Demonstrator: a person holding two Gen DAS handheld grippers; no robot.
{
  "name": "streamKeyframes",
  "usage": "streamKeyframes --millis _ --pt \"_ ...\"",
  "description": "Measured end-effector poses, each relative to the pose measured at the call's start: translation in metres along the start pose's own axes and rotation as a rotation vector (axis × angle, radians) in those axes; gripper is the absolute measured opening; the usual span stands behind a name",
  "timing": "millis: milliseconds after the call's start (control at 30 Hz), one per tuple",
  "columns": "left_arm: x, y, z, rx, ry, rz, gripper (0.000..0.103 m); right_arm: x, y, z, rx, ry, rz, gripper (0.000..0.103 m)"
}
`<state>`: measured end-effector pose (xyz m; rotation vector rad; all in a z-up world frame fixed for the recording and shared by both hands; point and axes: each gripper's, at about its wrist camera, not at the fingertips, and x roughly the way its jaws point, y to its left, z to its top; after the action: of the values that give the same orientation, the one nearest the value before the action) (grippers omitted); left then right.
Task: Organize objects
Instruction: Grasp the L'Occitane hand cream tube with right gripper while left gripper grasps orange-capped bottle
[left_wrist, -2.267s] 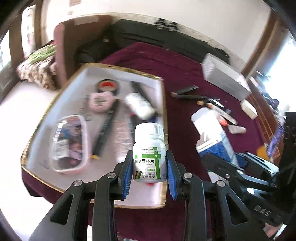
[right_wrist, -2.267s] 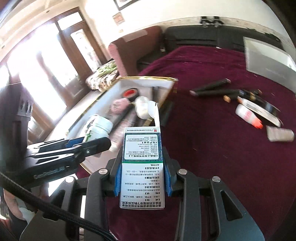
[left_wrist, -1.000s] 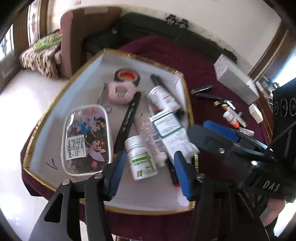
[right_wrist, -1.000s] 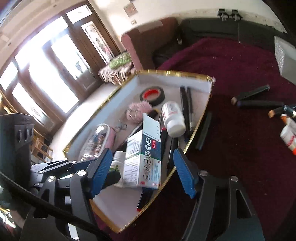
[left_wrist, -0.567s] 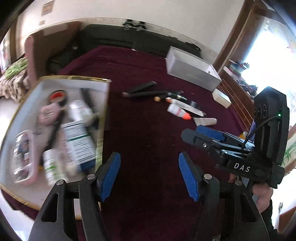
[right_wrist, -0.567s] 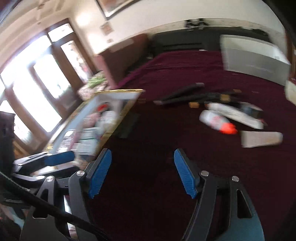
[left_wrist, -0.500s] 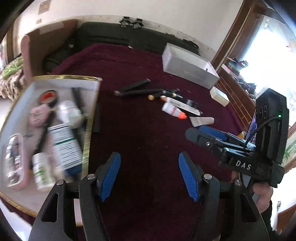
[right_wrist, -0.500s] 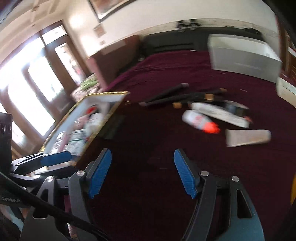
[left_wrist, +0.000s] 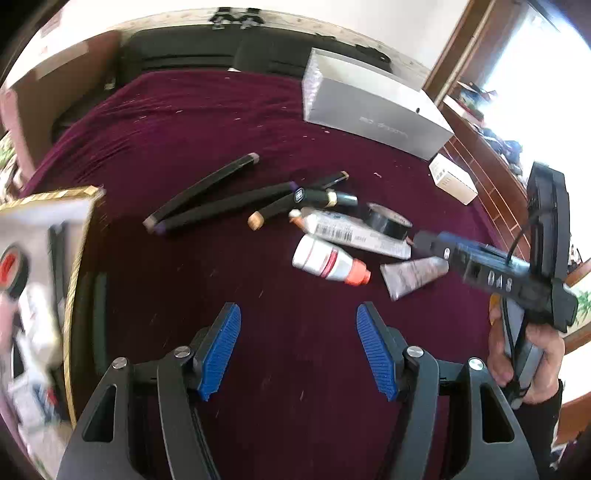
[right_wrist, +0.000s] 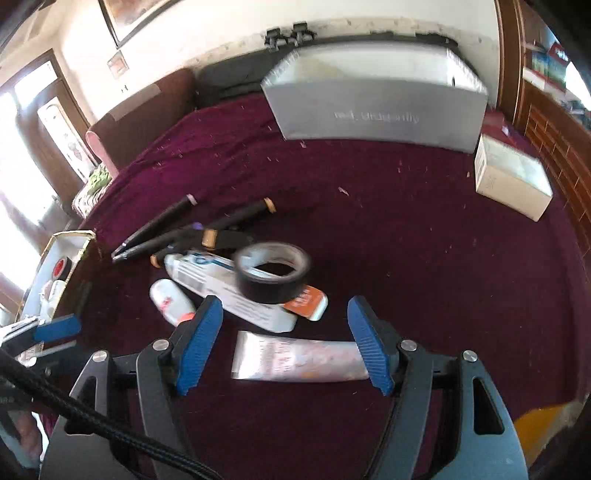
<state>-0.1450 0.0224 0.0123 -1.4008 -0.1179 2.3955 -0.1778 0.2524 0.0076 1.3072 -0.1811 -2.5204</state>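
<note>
My left gripper (left_wrist: 297, 350) is open and empty over bare maroon cloth. Ahead of it lie a white bottle with an orange cap (left_wrist: 327, 261), a silver tube (left_wrist: 412, 276), a long white tube with a barcode (left_wrist: 351, 230), a black tape roll (left_wrist: 388, 221) and several black pens (left_wrist: 207, 192). My right gripper (right_wrist: 284, 343) is open, with the silver tube (right_wrist: 295, 356) lying on the cloth between its pads, untouched. Just beyond sit the tape roll (right_wrist: 273, 277), the white tube (right_wrist: 229, 293) and the bottle (right_wrist: 171, 301). The gold-rimmed tray (left_wrist: 75, 266) is blurred at far left.
A large grey box (right_wrist: 376, 110) stands at the back of the table, a small white box (right_wrist: 511, 181) to its right. An orange-and-white eraser (right_wrist: 306, 301) lies by the tape. A hand holds the right gripper (left_wrist: 480, 262) at the table's right edge.
Both grippers let go of the pill bottle and the medicine box in the tray, then swung right across the cloth. The tray slid to the left edge and the loose items came in front.
</note>
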Motion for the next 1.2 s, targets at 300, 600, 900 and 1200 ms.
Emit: streamKeyframes --millis 300,600,900,1200 --pt "0.044 -0.026 0.049 0.097 0.028 0.007 0.059 0.000 0.011 -0.026 -0.118 0.160 0.178 0.070" --pt "0.085 -0.038 0.051 0.160 0.134 0.006 0.059 0.006 0.008 -0.033 -0.074 0.157 0.115 0.070" --pt "0.053 -0.035 0.027 0.183 0.137 -0.042 0.059 0.003 0.007 -0.034 -0.078 0.158 0.108 0.070" --pt "0.079 -0.060 0.051 0.310 0.130 -0.046 0.059 0.007 0.007 -0.033 -0.077 0.153 0.116 0.070"
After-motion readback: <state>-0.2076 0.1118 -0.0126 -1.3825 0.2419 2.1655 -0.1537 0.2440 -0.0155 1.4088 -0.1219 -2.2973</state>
